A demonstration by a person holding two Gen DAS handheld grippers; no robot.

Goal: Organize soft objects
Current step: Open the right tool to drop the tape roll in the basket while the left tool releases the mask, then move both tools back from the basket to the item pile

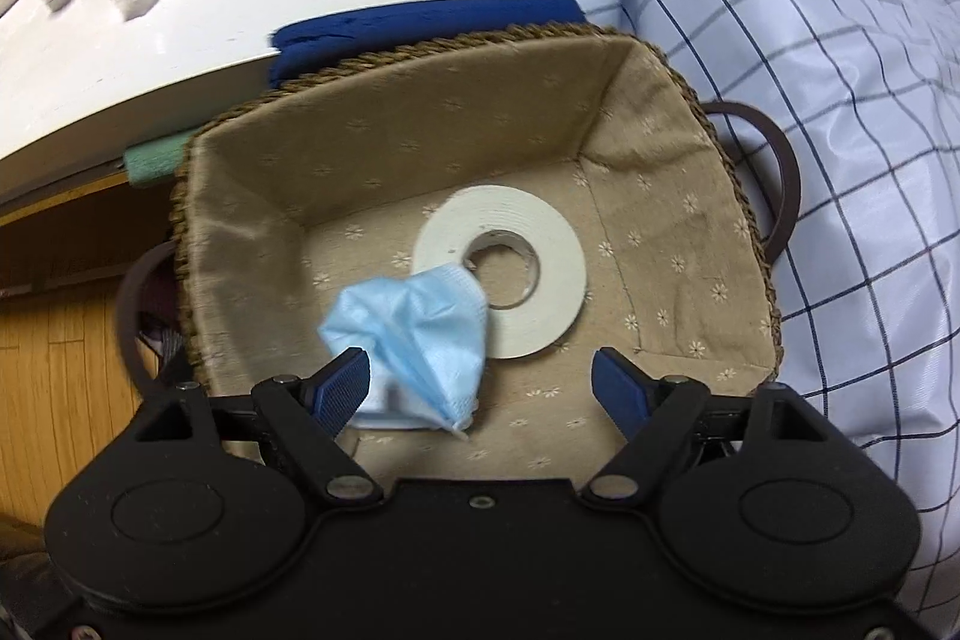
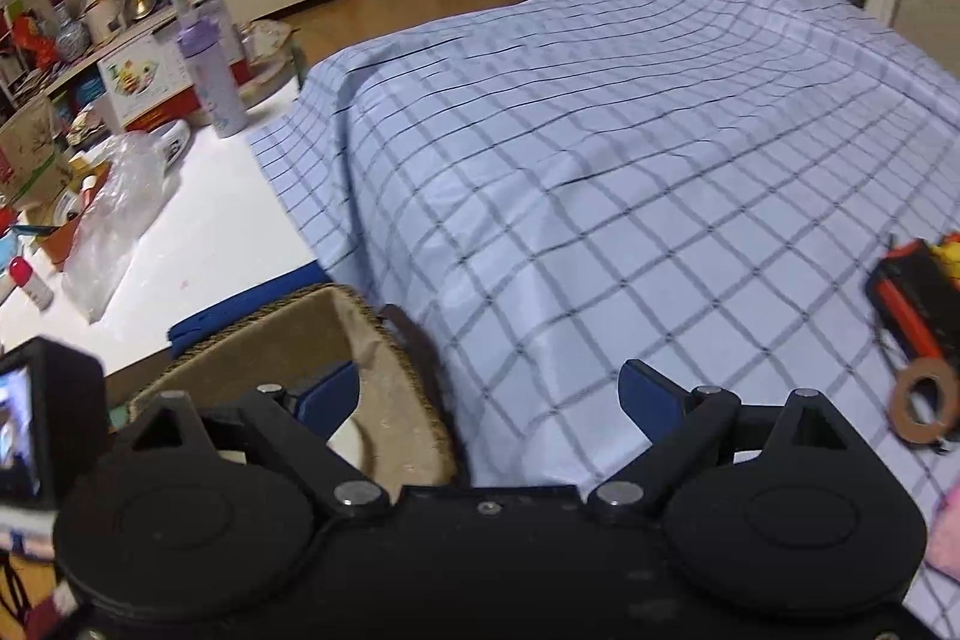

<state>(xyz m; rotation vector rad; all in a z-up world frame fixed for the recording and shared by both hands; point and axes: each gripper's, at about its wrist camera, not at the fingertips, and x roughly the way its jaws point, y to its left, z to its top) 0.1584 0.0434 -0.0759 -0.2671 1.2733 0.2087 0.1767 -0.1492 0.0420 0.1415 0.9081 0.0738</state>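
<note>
The left gripper (image 1: 480, 379) had its fingers spread, the crumpled blue face mask (image 1: 411, 334) lying against the left finger only, unpinched, inside the basket (image 1: 654, 112) near its near wall, overlapping the tape roll (image 1: 543, 274). The right gripper (image 2: 489, 391), fingers spread and empty, hung beside the basket's right rim.

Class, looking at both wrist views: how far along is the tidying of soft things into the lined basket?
Done: a white tape roll lies in the basket. In hand: the blue face mask sits beside the open left gripper, apparently released. Left: the empty right gripper faces the checked cloth; a pink item waits.
</note>
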